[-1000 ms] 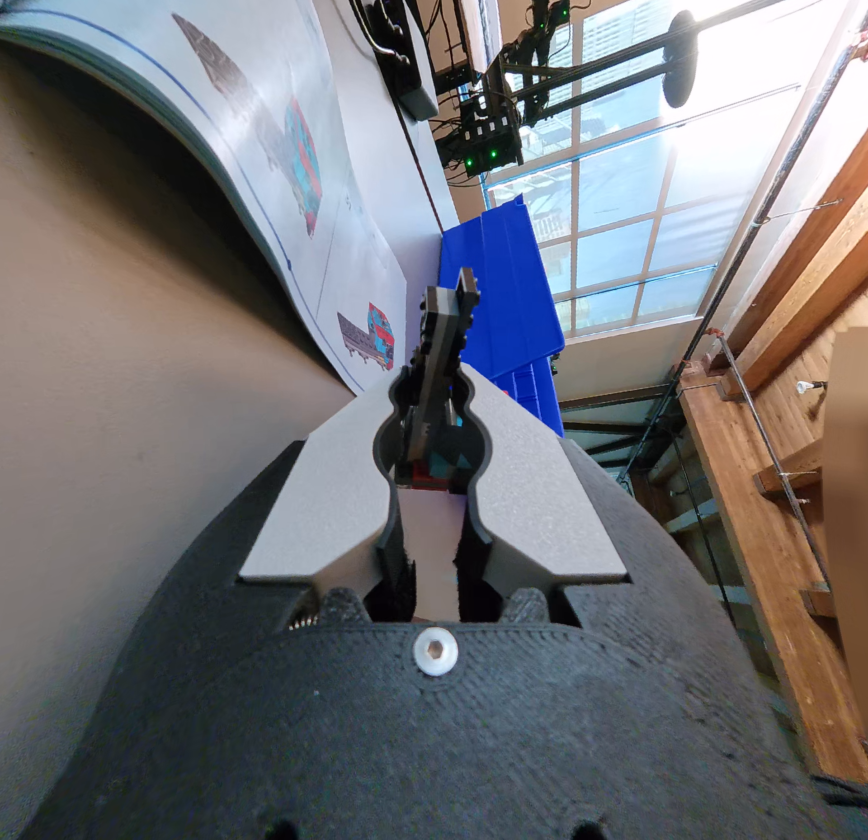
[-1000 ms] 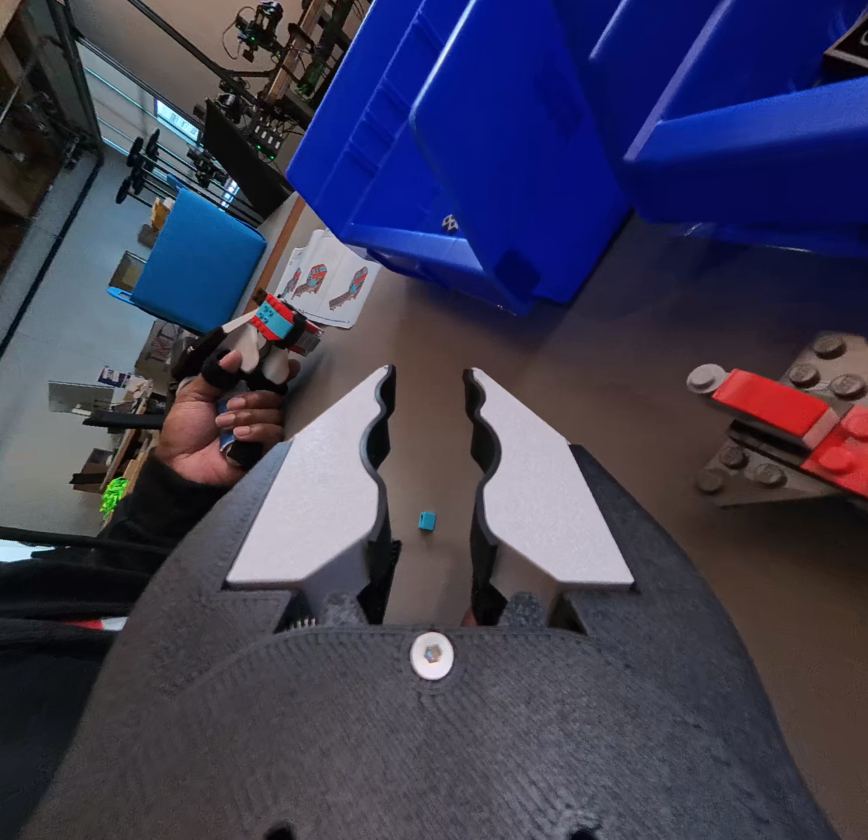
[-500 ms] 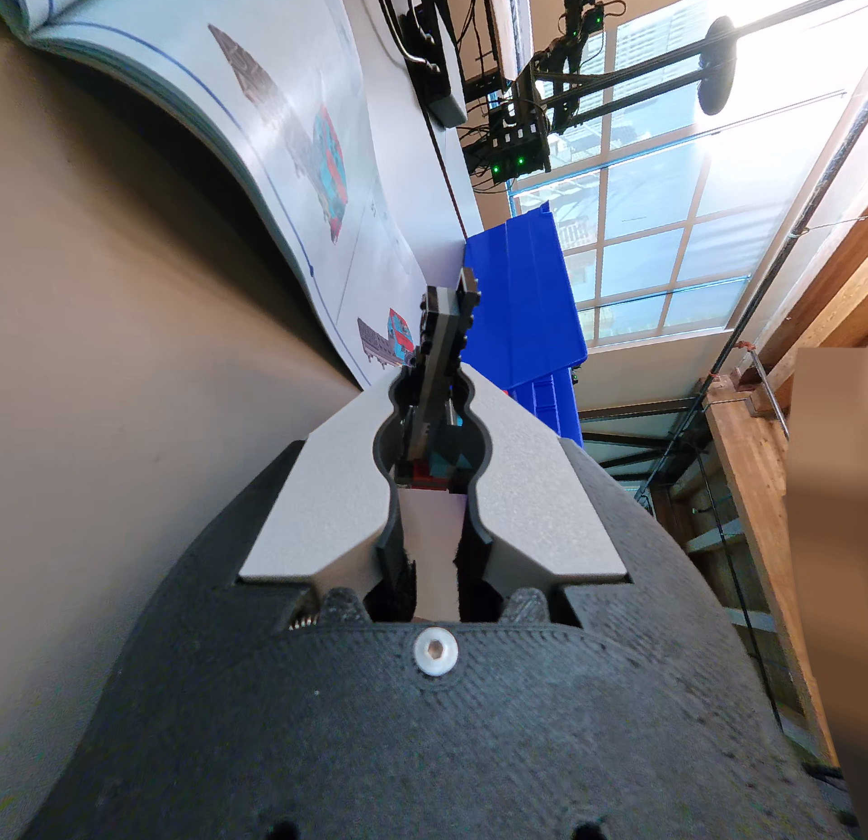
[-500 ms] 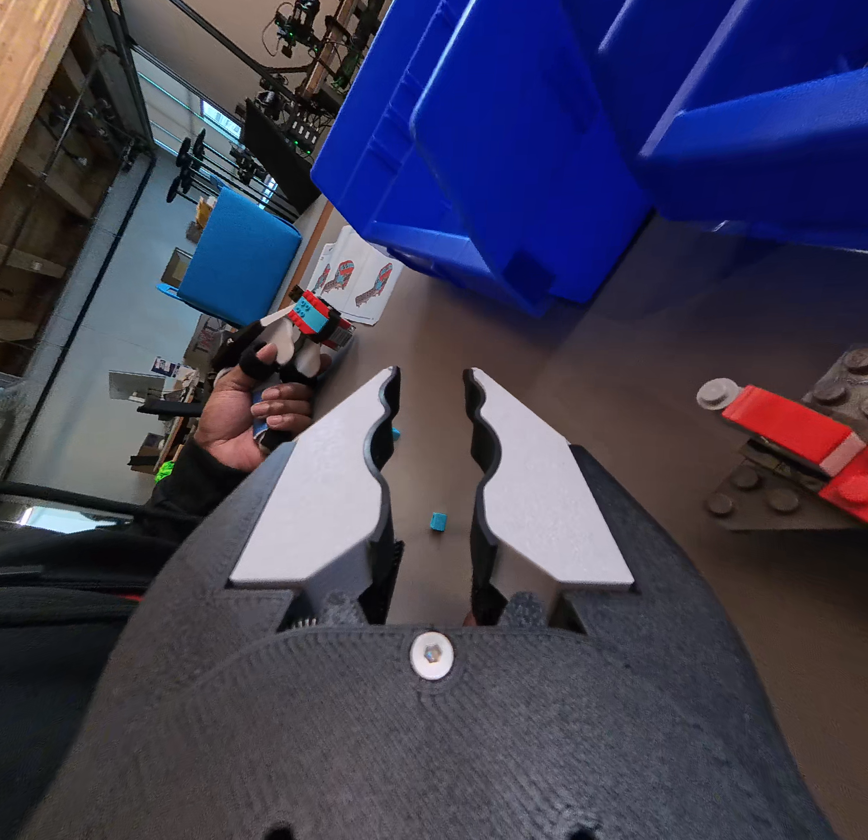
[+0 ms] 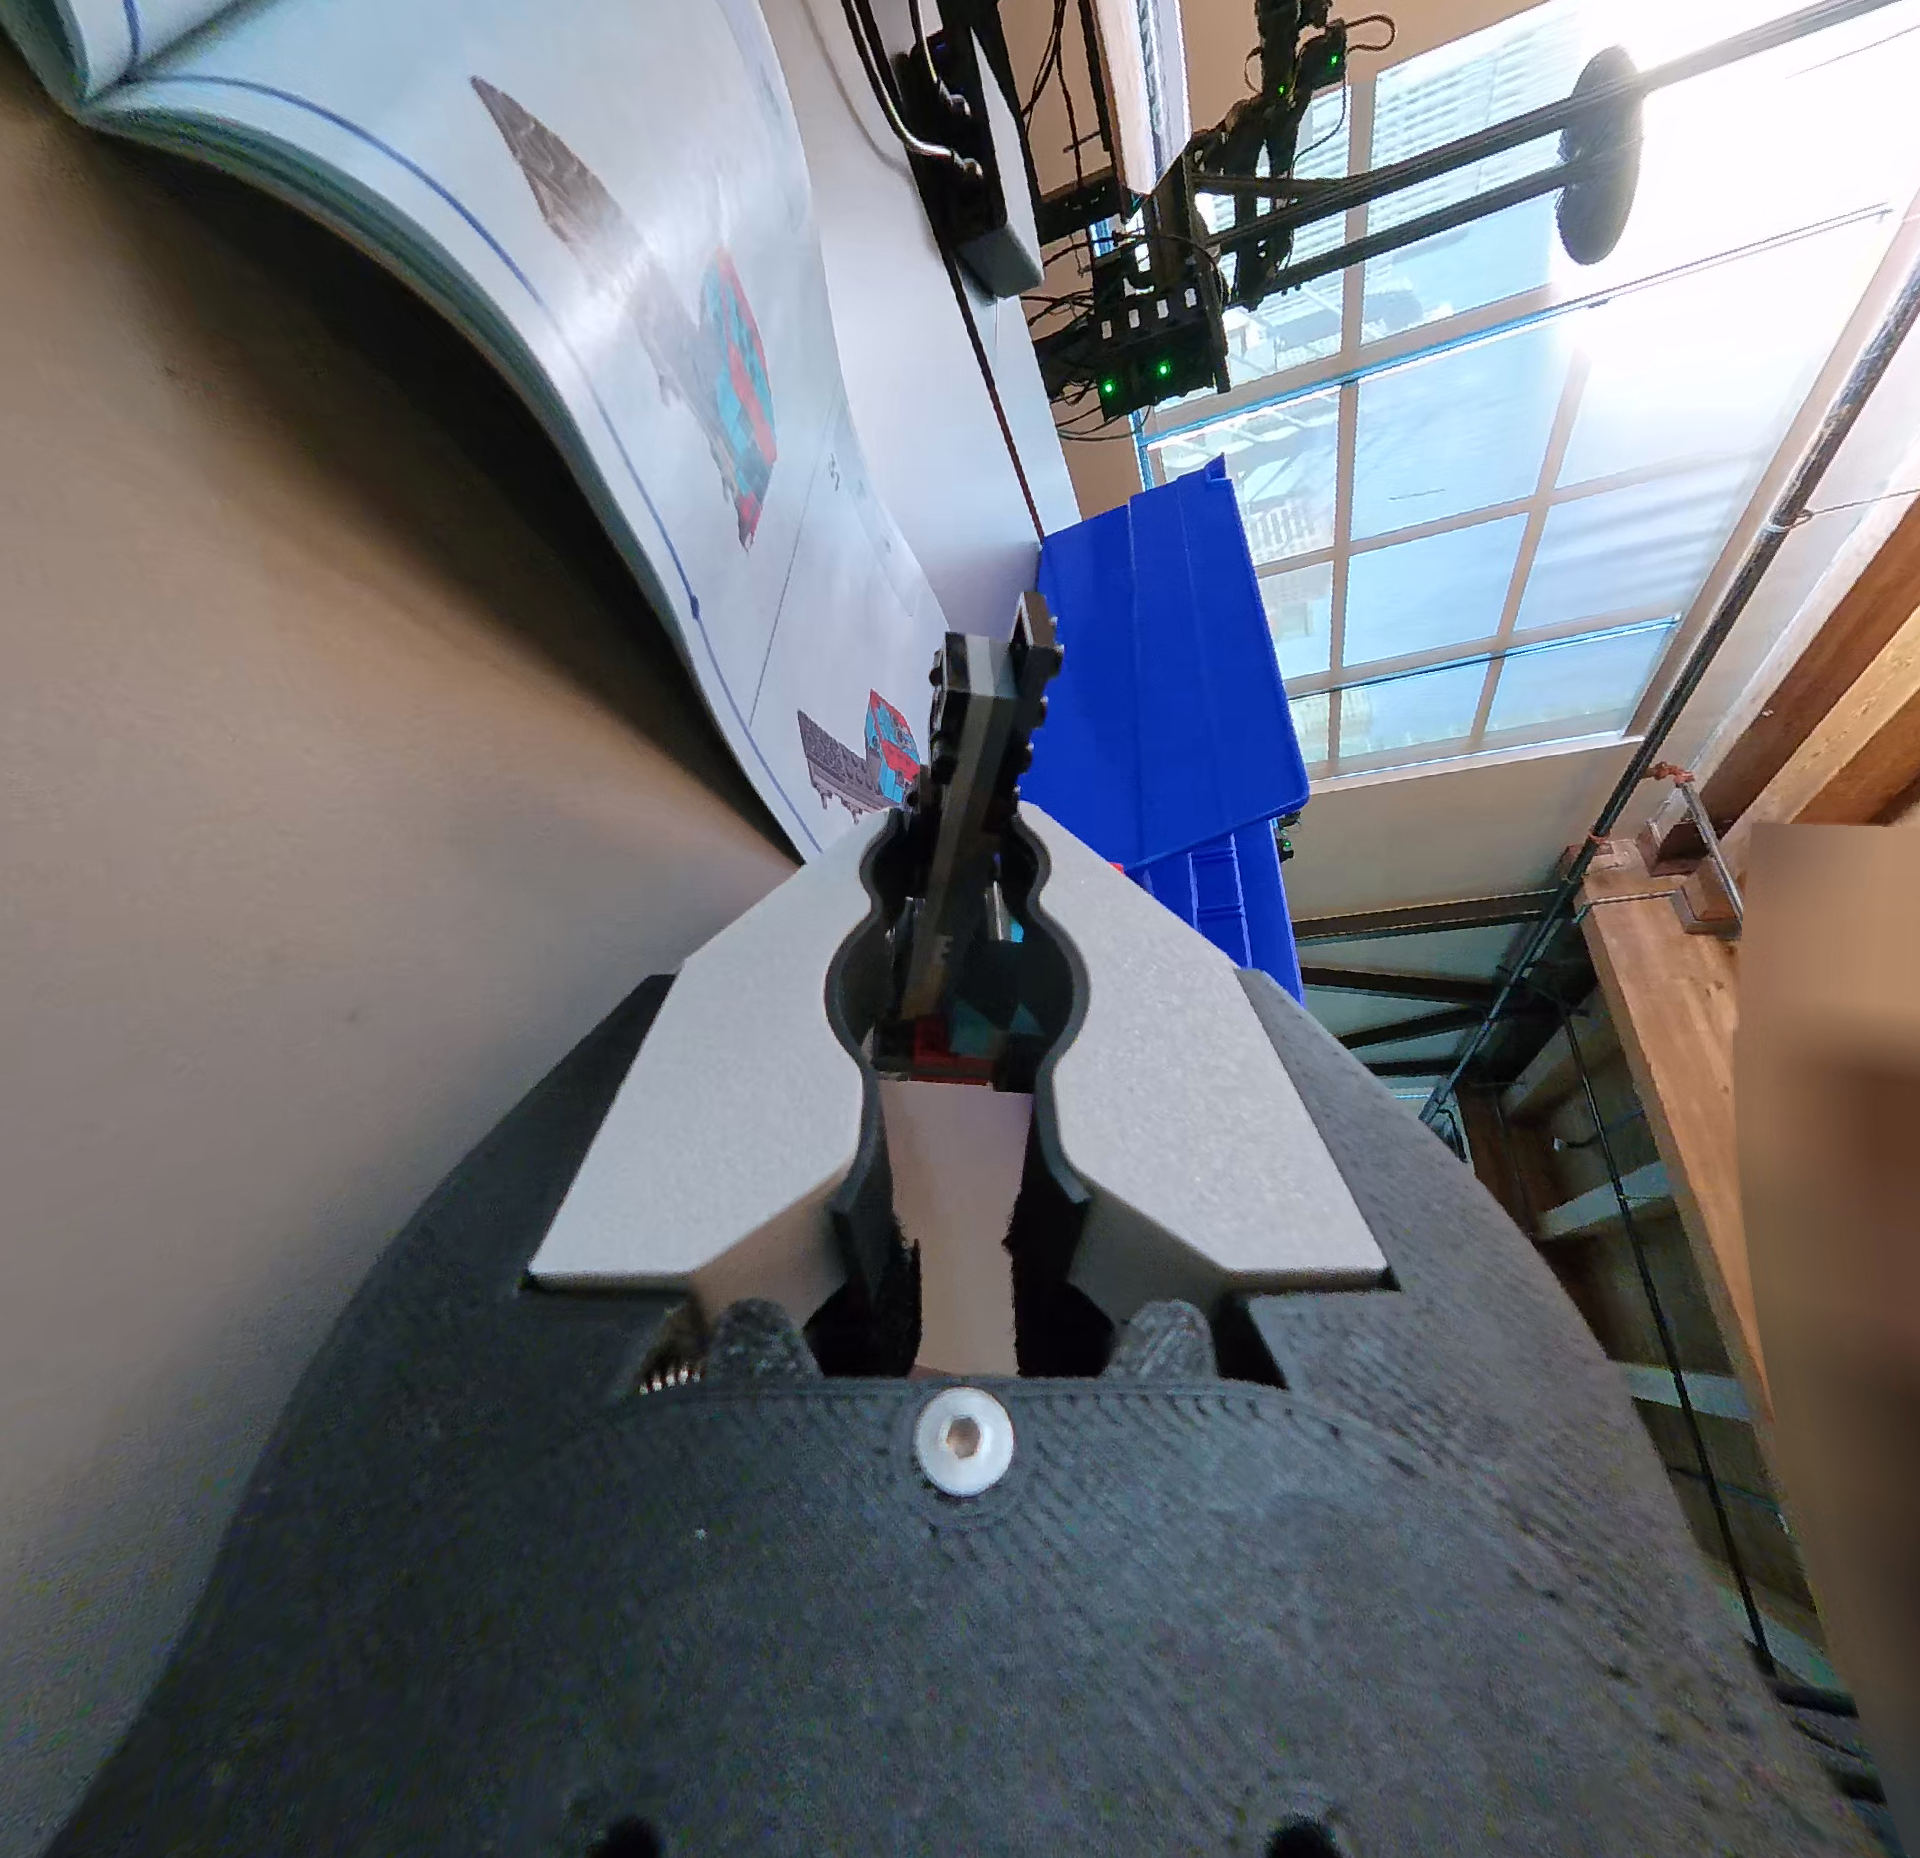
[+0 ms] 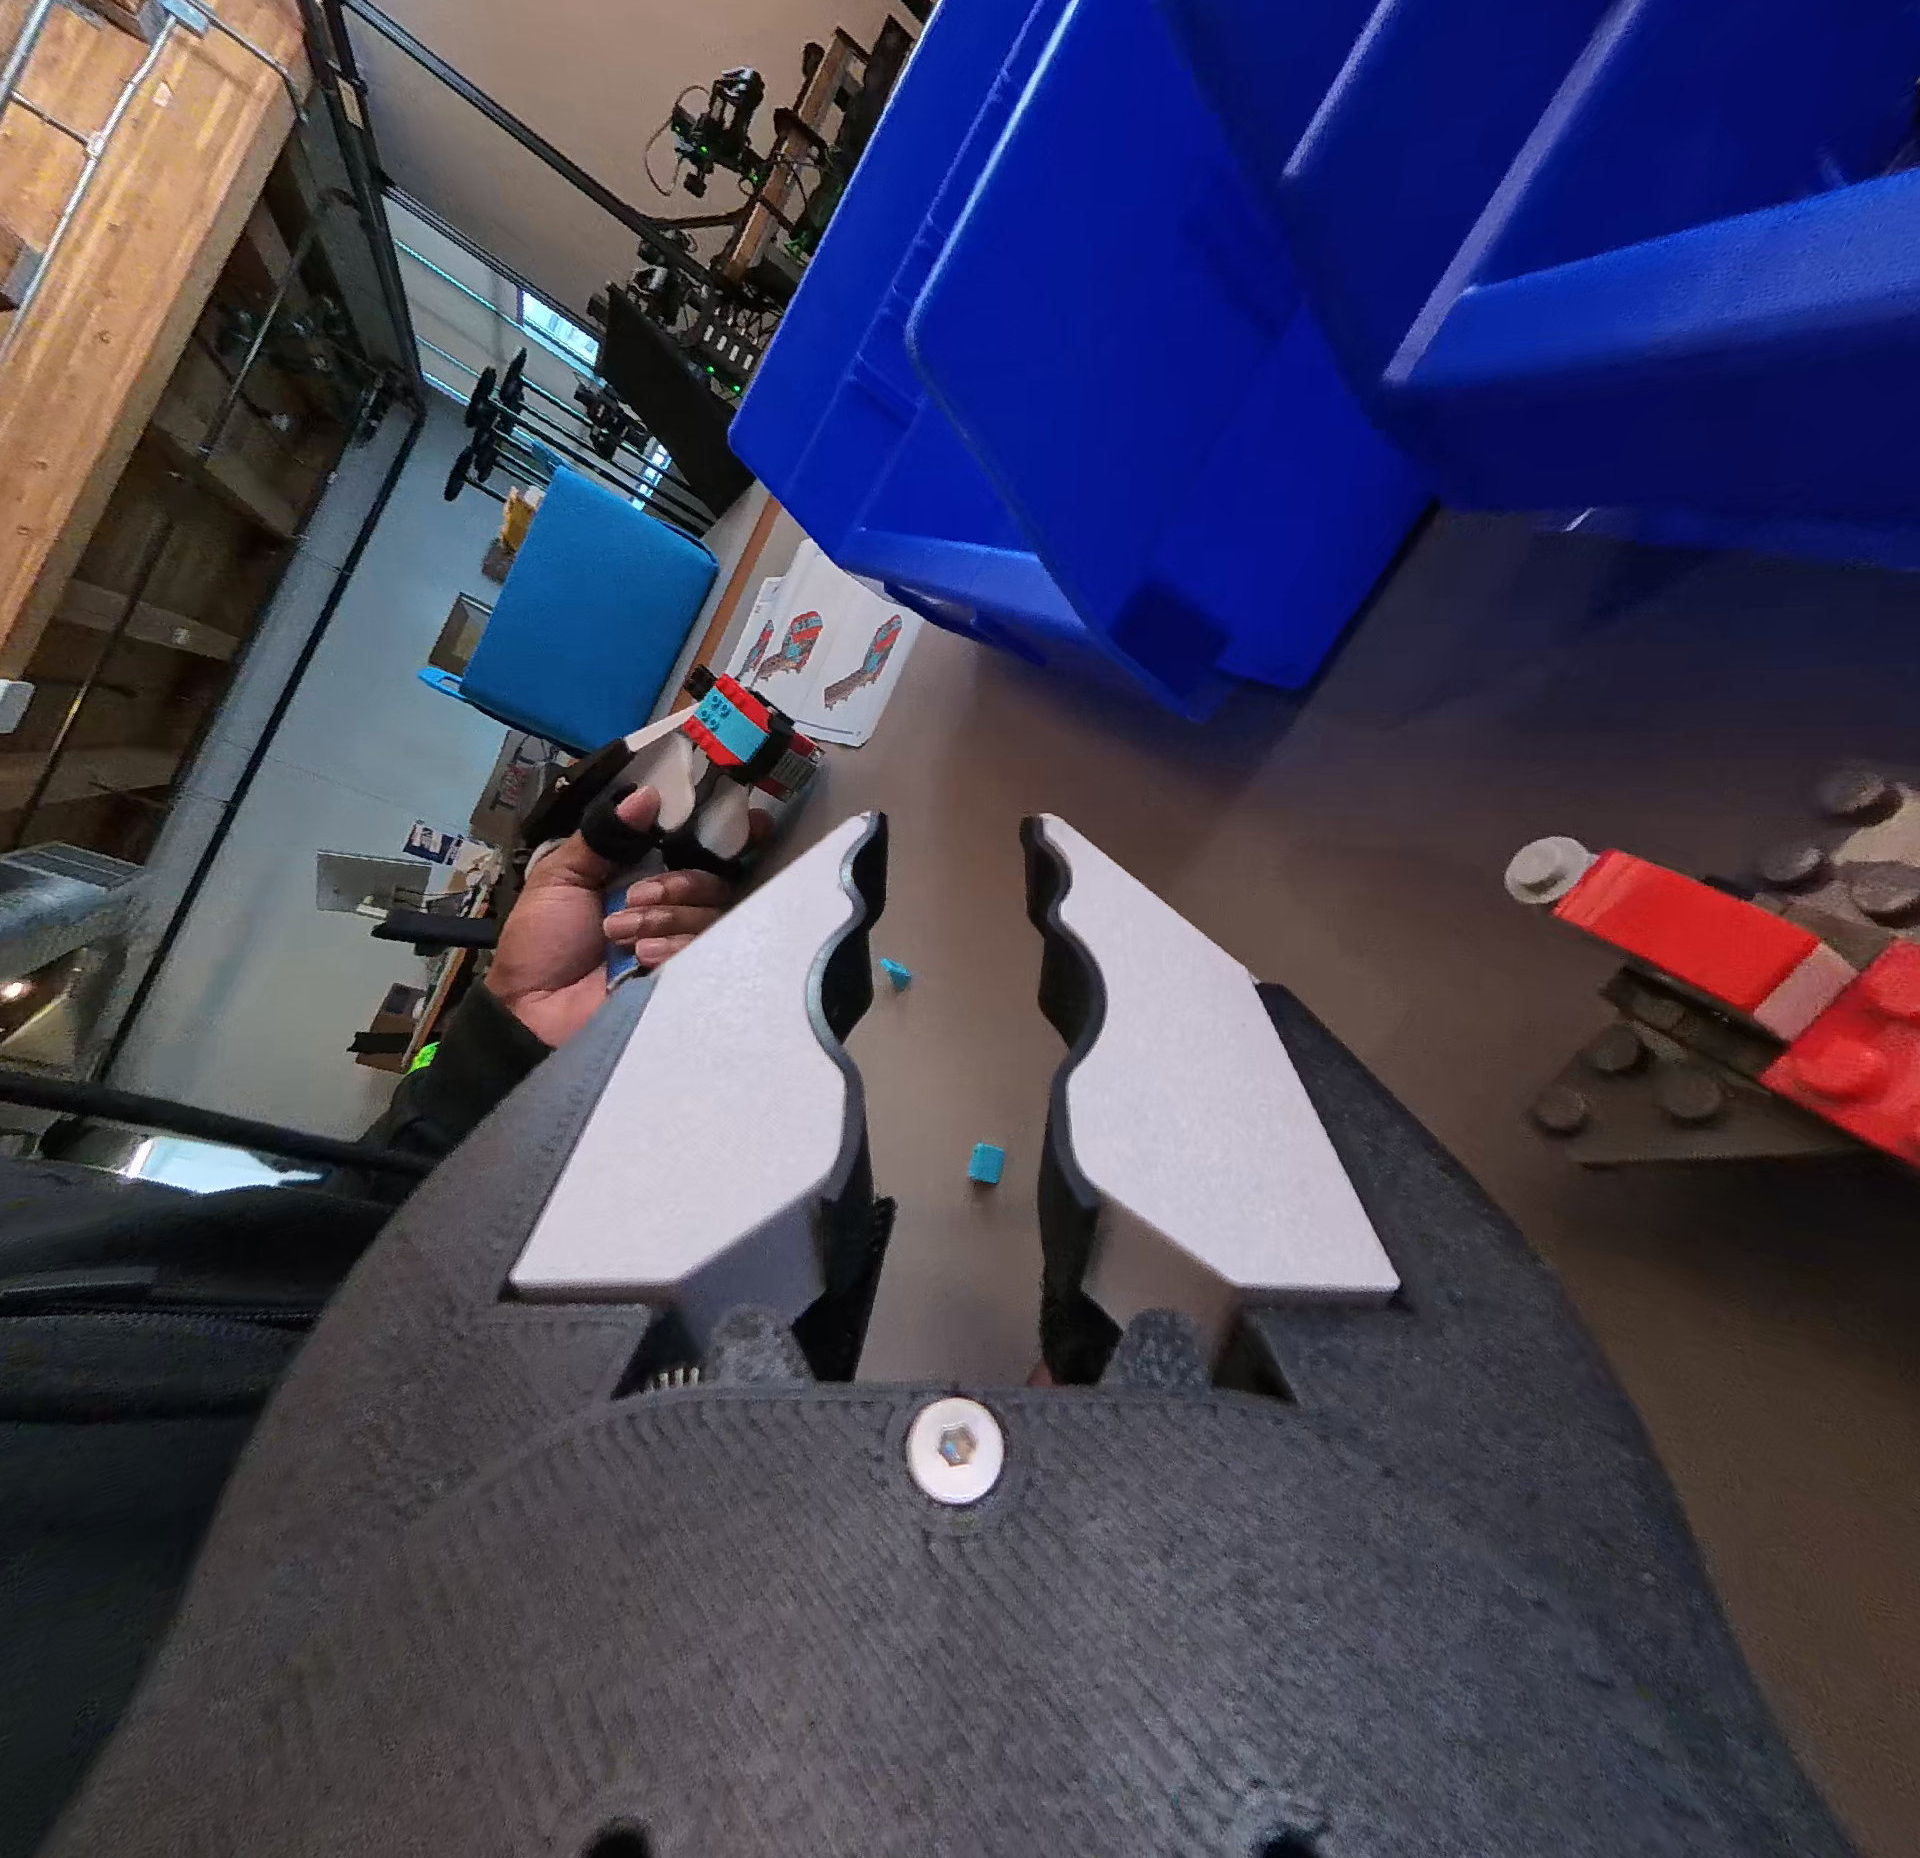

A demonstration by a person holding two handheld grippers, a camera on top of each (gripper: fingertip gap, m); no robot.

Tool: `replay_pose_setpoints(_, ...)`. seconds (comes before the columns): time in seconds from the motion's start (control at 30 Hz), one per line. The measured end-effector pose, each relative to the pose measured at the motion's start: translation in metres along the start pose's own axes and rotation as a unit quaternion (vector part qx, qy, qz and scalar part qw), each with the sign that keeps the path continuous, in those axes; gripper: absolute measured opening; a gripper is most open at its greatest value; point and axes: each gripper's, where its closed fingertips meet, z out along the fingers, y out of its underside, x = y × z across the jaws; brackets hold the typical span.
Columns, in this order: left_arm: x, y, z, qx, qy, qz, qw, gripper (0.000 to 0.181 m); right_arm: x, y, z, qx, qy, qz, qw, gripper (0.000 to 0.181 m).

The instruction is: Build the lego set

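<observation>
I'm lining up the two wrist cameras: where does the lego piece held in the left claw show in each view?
Left wrist view: the lego assembly stands at centre, clamped in the left claw, dark plates pointing away.
Right wrist view: it sits left of centre, far off, red and teal face showing, above the hand.
Shared landmark: the open instruction booklet on the table.

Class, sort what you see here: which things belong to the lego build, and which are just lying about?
Belongs to the build:
- grey, red and teal lego assembly in left gripper
- two small teal bricks
- red-and-grey studded lego section
- open instruction booklet
- right gripper

Lying about:
- blue plastic bins
- blue chair
</observation>
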Motion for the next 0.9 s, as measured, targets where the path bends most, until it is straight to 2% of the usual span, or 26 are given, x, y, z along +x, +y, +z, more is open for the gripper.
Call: replay_pose_setpoints(0.9,0.001,0.002,0.002,0.004,-0.026,0.045,0.999,0.017,-0.01,-0.012,-0.01,0.047,-0.046,0.0,0.998,0.024)
